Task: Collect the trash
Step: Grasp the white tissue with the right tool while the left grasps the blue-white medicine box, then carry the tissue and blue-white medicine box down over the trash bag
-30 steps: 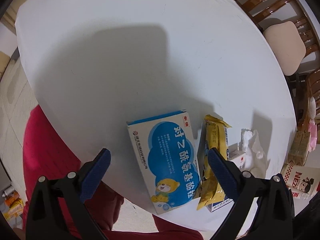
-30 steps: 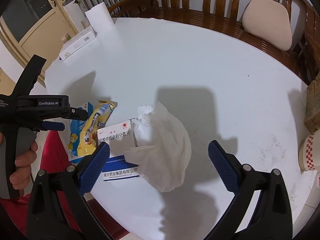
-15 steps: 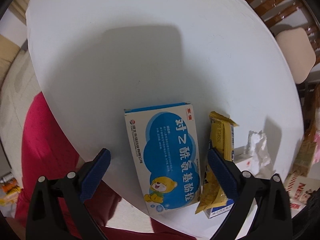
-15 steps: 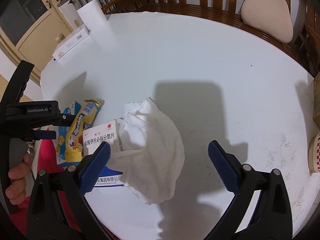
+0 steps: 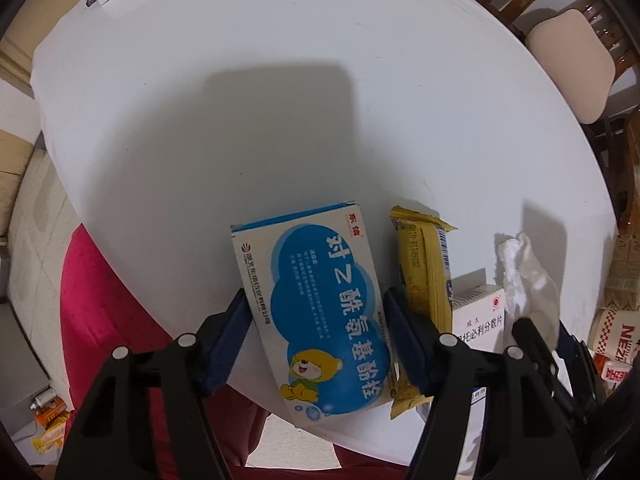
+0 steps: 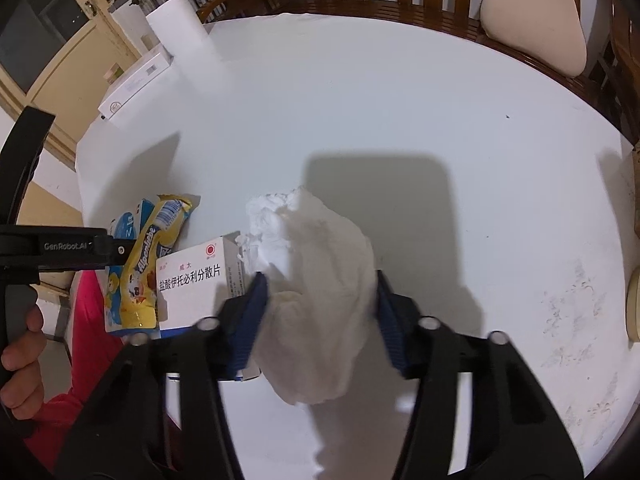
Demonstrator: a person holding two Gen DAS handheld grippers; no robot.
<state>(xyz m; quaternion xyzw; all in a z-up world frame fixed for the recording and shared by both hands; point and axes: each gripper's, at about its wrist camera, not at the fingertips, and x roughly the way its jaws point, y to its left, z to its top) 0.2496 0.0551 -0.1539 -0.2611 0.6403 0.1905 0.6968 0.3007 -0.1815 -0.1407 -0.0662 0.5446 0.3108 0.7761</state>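
Note:
A blue and white medicine box [image 5: 320, 304] with a cartoon bear lies at the near edge of the white round table [image 5: 280, 112]. My left gripper [image 5: 316, 320] has its blue pads against both long sides of the box. A yellow snack wrapper [image 5: 424, 280] lies right of it, then a white medicine box [image 5: 480, 320] and a crumpled white tissue [image 5: 524, 276]. In the right wrist view my right gripper [image 6: 320, 292] has closed around the tissue [image 6: 320, 280], beside the white box [image 6: 192, 280] and the wrapper [image 6: 148, 268].
A long white carton [image 6: 132, 84] and a white paper roll [image 6: 180, 28] stand at the table's far left edge. A wooden bench with a beige cushion [image 6: 536, 28] runs behind the table. Red-and-white cartons [image 5: 616, 332] sit at the right. A red seat [image 5: 100, 312] is below the table edge.
Both grippers moved forward and down and narrowed from wide open. The left closed onto the blue box, the right closed around the tissue.

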